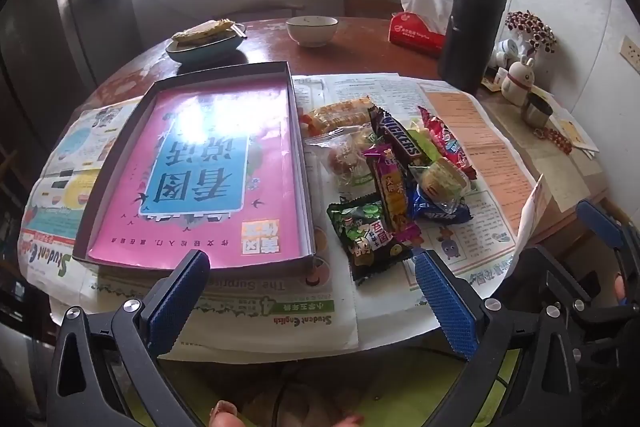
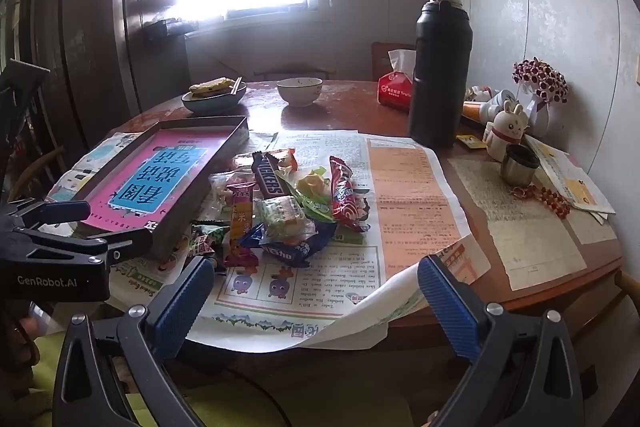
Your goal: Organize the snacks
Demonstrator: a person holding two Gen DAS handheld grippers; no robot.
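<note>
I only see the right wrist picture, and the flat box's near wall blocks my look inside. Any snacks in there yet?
Observer: No. The left wrist view looks straight down into the box. It holds only a pink book cover and no snacks.
Operator: What's the dark packet half hidden by the blue finger in my picture?
Observer: That's a green and black snack pack. It lies flat at the near end of the pile, close beside the box's near corner.
</note>
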